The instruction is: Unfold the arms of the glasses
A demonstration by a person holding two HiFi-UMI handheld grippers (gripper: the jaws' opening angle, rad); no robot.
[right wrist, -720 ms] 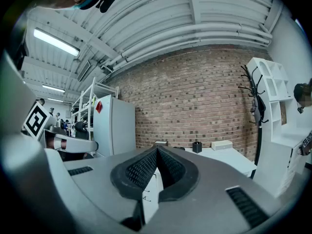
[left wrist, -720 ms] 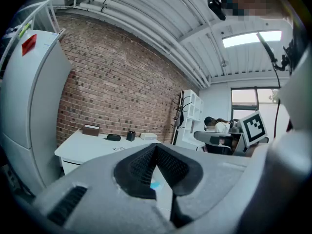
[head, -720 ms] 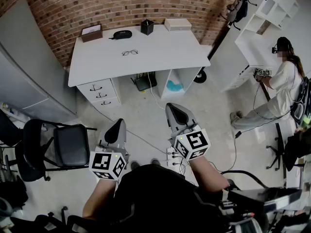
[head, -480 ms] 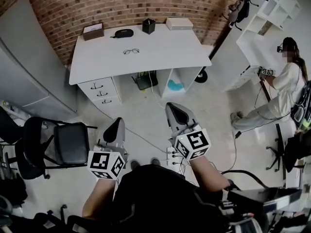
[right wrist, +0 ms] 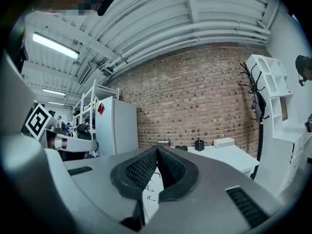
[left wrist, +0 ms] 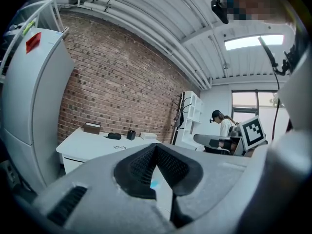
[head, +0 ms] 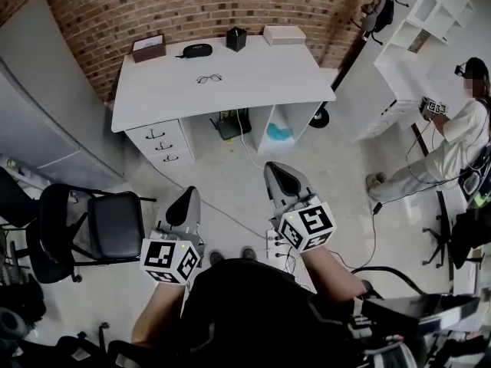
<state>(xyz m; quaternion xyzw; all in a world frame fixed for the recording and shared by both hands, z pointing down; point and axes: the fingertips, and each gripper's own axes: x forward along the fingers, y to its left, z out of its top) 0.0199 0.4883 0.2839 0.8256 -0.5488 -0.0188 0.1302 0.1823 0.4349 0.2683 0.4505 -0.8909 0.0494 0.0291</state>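
Observation:
A pair of thin dark-framed glasses (head: 209, 78) lies on the white desk (head: 253, 83) by the brick wall, far ahead of me. Both grippers are held level over the floor, well short of the desk. My left gripper (head: 184, 203) is shut, its black pads meeting at the tips with nothing between them. My right gripper (head: 281, 179) is likewise shut and empty. In the left gripper view the desk (left wrist: 92, 145) shows small at the left, with the glasses too small to make out. The right gripper view shows the desk (right wrist: 224, 156) beyond the closed jaws.
On the desk's back edge stand a brown box (head: 146, 49), a black glasses case (head: 197, 50), a black cup (head: 235, 38) and a white box (head: 284, 34). A black chair (head: 92, 228) is at my left. A person (head: 453, 136) stands by white shelves at right. Cables and a power strip (head: 274, 245) lie on the floor.
The whole view has shifted slightly, and the person at the right has moved a little further right. Both grippers keep their pose and stay shut.

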